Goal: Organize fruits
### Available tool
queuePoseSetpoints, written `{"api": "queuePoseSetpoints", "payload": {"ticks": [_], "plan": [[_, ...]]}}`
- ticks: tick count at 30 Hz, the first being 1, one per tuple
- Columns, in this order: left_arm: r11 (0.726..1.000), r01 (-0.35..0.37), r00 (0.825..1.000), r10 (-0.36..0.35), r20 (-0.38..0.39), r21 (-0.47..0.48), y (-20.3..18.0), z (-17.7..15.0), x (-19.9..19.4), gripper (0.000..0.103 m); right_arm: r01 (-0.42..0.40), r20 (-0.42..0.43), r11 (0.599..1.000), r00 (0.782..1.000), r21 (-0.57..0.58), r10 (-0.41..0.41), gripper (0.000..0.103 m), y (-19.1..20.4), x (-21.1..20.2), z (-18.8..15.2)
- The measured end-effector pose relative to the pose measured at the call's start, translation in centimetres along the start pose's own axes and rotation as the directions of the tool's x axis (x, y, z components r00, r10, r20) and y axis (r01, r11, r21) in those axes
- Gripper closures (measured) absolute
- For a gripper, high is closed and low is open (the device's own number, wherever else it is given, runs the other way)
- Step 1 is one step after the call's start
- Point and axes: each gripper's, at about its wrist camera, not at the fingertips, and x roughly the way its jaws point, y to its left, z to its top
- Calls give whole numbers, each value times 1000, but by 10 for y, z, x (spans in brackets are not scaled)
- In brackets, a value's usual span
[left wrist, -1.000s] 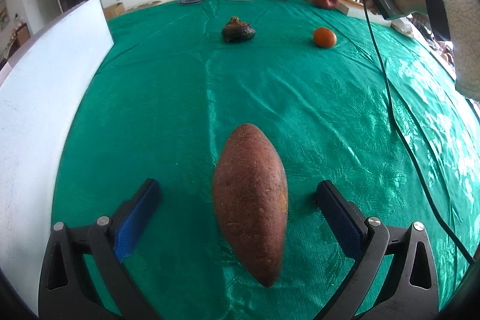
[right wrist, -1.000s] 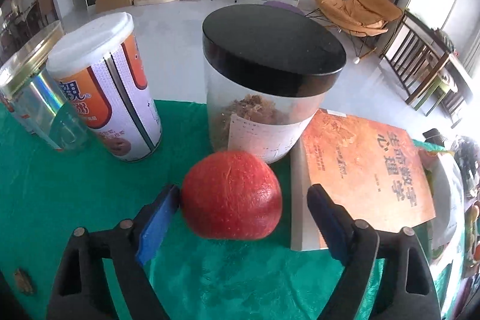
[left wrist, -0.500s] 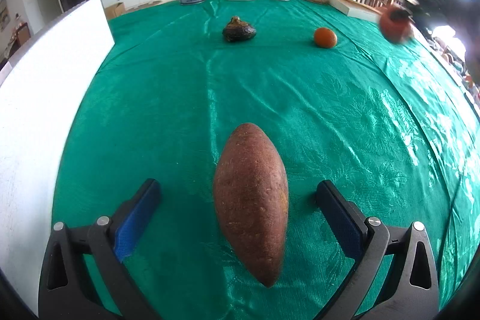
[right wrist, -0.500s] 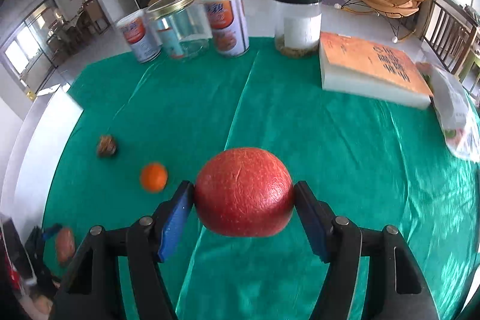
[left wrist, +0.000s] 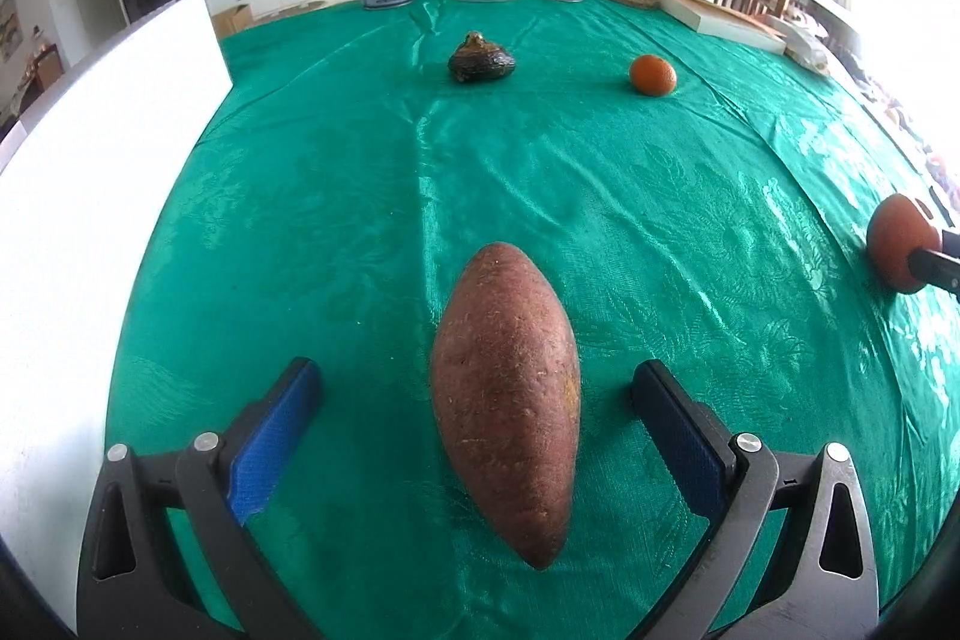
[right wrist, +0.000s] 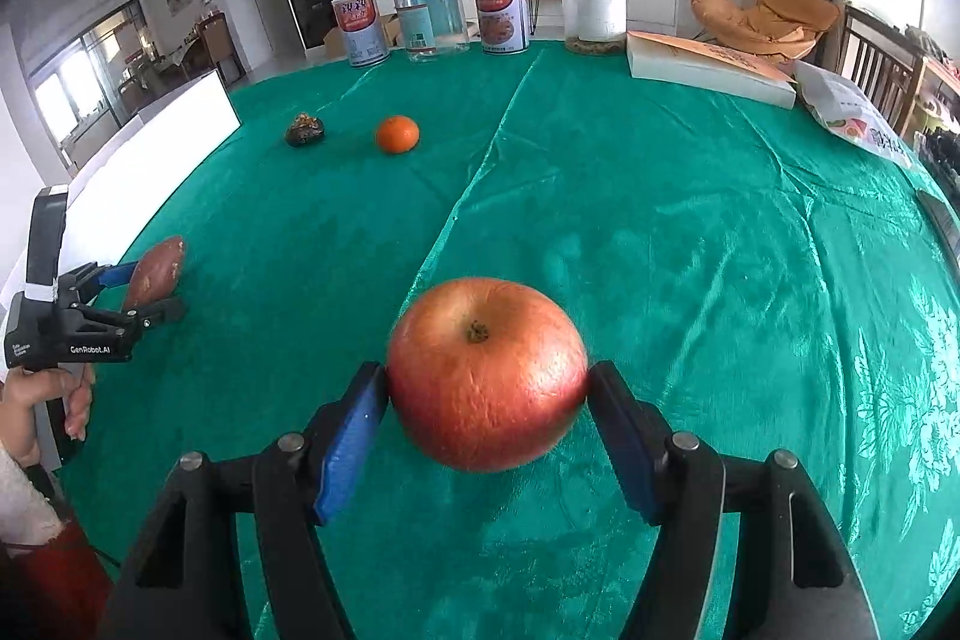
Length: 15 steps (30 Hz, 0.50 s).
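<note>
— Apple [right wrist: 486, 388], where was it?
— Clamped between both pads of the right gripper [right wrist: 487, 403], stem up, off the green tablecloth [right wrist: 660, 196], on the near side of the orange [right wrist: 396, 134].
— And the left gripper [left wrist: 477, 403]?
— Spread wide, pads clear of the sweet potato [left wrist: 506, 451] lying between them, also nearer than the orange.
— Anything beside the orange?
— A dark lumpy thing [right wrist: 305, 129], just to its left.
</note>
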Motion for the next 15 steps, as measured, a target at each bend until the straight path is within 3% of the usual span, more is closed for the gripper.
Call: {"api": "queuePoseSetpoints", "payload": {"ticks": [6, 10, 15], "plan": [[1000, 0, 1000, 0, 0, 0, 0, 0, 0, 0, 22, 23, 999, 999, 24, -23, 33, 7, -3, 1], [1000, 0, 1000, 0, 1, 0, 0, 0, 0, 1, 53, 37, 992, 998, 111, -57, 13, 4, -11, -2], [1000, 0, 1000, 0, 1, -1, 0, 0, 0, 0, 109, -20, 983, 994, 148, -107, 13, 10, -17, -32]]}}
